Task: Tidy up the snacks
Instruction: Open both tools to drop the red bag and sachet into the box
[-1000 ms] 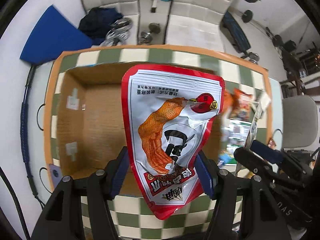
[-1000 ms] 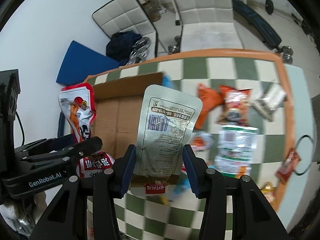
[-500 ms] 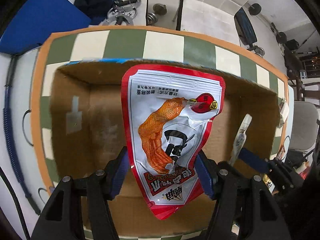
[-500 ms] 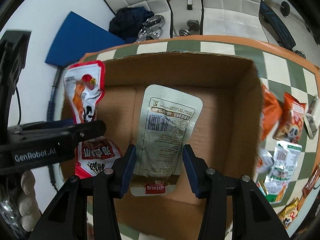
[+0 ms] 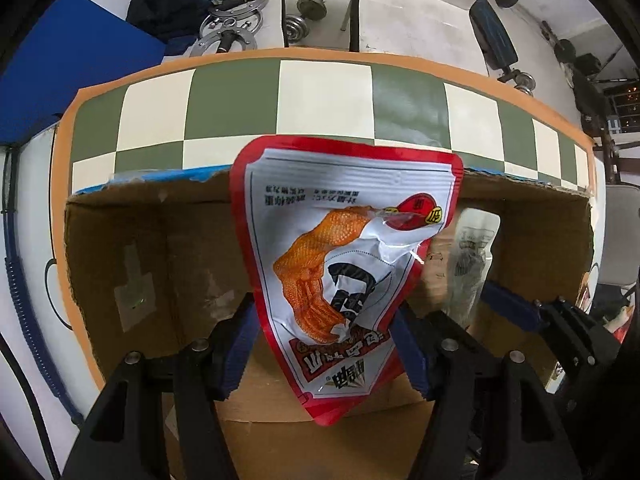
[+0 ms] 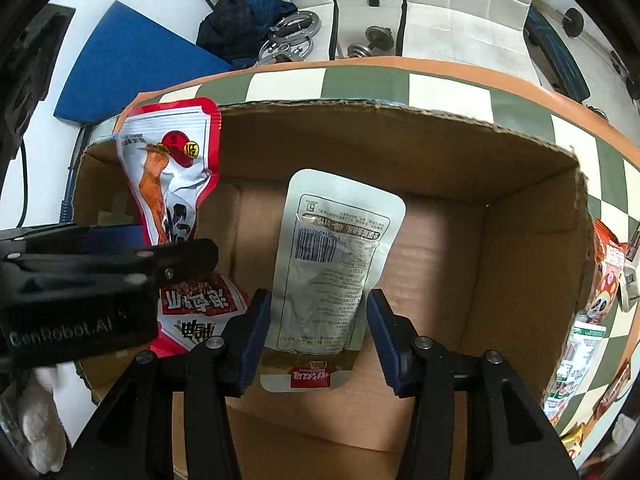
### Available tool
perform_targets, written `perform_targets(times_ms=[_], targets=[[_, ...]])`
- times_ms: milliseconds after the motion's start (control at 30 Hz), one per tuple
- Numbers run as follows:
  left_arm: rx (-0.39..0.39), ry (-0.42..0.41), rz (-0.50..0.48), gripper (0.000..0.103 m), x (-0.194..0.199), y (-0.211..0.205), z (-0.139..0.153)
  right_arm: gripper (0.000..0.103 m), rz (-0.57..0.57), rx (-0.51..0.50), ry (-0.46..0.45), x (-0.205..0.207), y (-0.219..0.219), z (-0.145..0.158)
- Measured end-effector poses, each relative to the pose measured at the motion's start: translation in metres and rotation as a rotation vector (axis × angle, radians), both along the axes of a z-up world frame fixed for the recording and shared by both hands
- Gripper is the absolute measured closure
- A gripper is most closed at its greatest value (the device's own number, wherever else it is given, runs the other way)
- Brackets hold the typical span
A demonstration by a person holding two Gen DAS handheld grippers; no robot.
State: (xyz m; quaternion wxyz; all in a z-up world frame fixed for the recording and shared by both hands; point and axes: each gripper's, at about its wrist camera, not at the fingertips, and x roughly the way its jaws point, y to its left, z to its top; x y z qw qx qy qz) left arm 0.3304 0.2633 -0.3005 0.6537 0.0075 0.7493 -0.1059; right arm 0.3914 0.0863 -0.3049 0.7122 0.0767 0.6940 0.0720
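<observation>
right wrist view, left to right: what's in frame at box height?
Left gripper → red-and-white snack pouch → silver snack pouch → right wall of the cardboard box → loose snack packs on the checkered table.

I am holding the chicken-feet pouch [image 5: 344,264] left of the barcode pouch [image 6: 336,256], both inside the cardboard box [image 6: 520,248] sitting on the tabletop [image 5: 324,96].

Checkered table [image 5: 328,96] carries cardboard box [image 6: 520,264] beside loose snack packets [image 6: 608,264]
</observation>
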Motion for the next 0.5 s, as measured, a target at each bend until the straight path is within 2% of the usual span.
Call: perform_targets(times_ms=[100,167,200,233,433,500], targets=[[-0.011,0.001,0.008,0.039,0.002,0.001,0.0,0.041,-0.007,-0.008,0.013,0.004,-0.001,-0.003],[-0.011,0.005,0.013,0.036,0.003,0.003,0.0,0.016,-0.012,-0.011,0.016,0.005,-0.002,-0.003],[-0.01,0.001,0.011,0.029,0.002,0.003,0.001,0.012,-0.014,-0.008,0.013,0.005,-0.003,-0.002],[-0.009,-0.004,0.011,0.022,0.002,0.003,0.002,0.011,-0.016,-0.011,0.013,0.005,-0.003,-0.001],[-0.006,-0.039,0.019,0.013,-0.004,0.006,0.016,0.01,-0.031,-0.03,0.006,0.002,-0.005,0.007],[-0.012,-0.05,0.026,0.013,-0.008,0.008,0.022,0.009,-0.033,-0.031,0.002,0.0,-0.006,0.012]])
